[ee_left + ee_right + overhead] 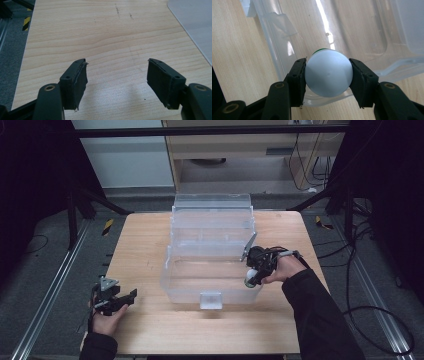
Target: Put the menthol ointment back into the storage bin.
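Note:
A clear plastic storage box [172, 285] stands open in the middle of the wooden table, its lid [212, 202] tipped up at the back. My right gripper [251, 279] hovers over the box's right front corner, shut on a white round-bottomed bottle [328, 72] with a green edge showing behind it. That bottle [250, 278] hangs above the box rim [287, 53]. My left gripper [122, 300] rests near the table's front left, open, with bare wood between its pads [77, 82].
A latch tab [210, 299] juts from the box's front wall. The table's left edge [21, 67] drops to grey floor with a metal rail [50, 285]. Cables [370, 310] trail on the floor at the right. Bare wood [210, 330] lies in front of the box.

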Demonstrator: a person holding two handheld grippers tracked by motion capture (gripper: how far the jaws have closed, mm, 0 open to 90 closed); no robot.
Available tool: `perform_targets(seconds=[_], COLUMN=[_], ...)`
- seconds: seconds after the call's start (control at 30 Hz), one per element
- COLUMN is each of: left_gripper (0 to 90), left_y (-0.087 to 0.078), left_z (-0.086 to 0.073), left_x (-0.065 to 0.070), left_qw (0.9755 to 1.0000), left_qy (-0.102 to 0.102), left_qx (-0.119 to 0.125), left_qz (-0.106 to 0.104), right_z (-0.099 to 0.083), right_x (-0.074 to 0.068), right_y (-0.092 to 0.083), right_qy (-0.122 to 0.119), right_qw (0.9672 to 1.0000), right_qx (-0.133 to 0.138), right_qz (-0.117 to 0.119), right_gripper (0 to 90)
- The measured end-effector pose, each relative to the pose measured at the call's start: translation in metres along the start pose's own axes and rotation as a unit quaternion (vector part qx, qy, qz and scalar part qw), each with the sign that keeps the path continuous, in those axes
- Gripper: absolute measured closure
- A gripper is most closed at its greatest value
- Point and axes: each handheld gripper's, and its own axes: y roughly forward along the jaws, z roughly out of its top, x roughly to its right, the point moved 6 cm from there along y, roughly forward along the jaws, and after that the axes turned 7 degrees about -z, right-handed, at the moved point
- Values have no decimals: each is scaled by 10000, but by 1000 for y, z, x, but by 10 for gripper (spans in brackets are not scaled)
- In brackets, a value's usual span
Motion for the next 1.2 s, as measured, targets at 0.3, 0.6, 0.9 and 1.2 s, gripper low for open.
perform_targets(seconds=[0.3, 0.6, 0.9, 1.2], left_gripper=[321, 320, 320, 320], left_y=[0, 0, 0, 0], left_z=[0, 0, 0, 0], left_x=[0, 0, 0, 0], left_qw=[10000, 10000, 10000, 10000], left_qy=[6, 5, 6, 5], left_qx=[-5, -5, -10, -10], left_qz=[5, 2, 4, 4], right_z=[-4, -6, -8, -8], right_x=[-1, -2, -4, -6], right_y=[9, 15, 21, 26], right_qy=[-1, -55, -61, -142], right_qw=[10000, 9999, 9997, 9996], right_qx=[-22, -129, -207, -224], right_qz=[50, 71, 84, 106], right_gripper=[503, 503, 502, 502])
